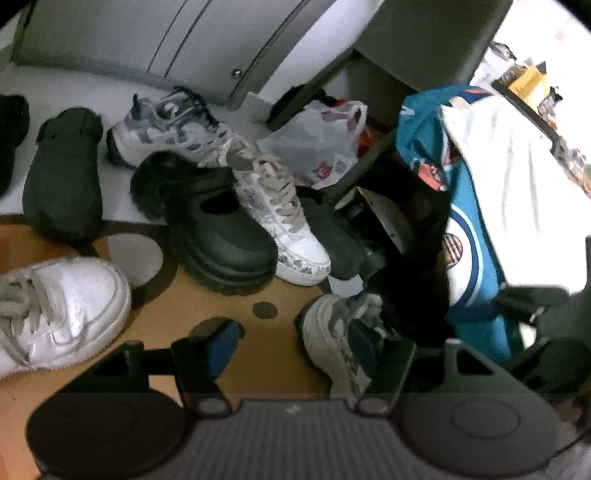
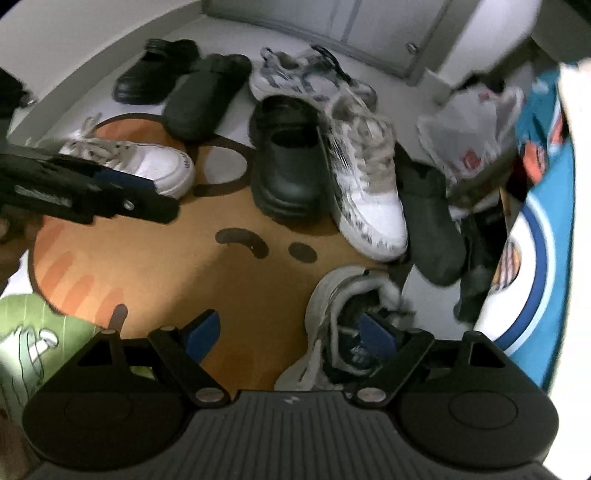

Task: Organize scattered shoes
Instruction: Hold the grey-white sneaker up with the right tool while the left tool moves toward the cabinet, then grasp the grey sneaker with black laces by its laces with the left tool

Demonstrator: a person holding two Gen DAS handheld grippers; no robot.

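Several shoes lie scattered on and around an orange rug [image 2: 166, 258]. A worn grey-white sneaker [image 2: 332, 295] lies closest to me; my right gripper [image 2: 290, 336] is open, its right pad over the shoe's opening and its left pad over the rug. My left gripper [image 1: 293, 345] is open too, with the same grey sneaker [image 1: 328, 332] at its right finger. In the right wrist view the left gripper [image 2: 159, 195] hovers beside a white sneaker [image 2: 162, 166]. Further back sit a black chunky shoe [image 2: 288, 166], a white patterned sneaker [image 2: 369, 192] and a dark slipper [image 2: 432, 221].
Two black clogs [image 2: 155, 74] [image 2: 207, 96] and another patterned sneaker [image 2: 295, 77] rest near the grey cabinet [image 2: 332, 22]. A plastic bag [image 2: 469, 125] and a teal and white cloth [image 2: 543, 221] crowd the right side. A green cloth [image 2: 29, 332] lies at the lower left.
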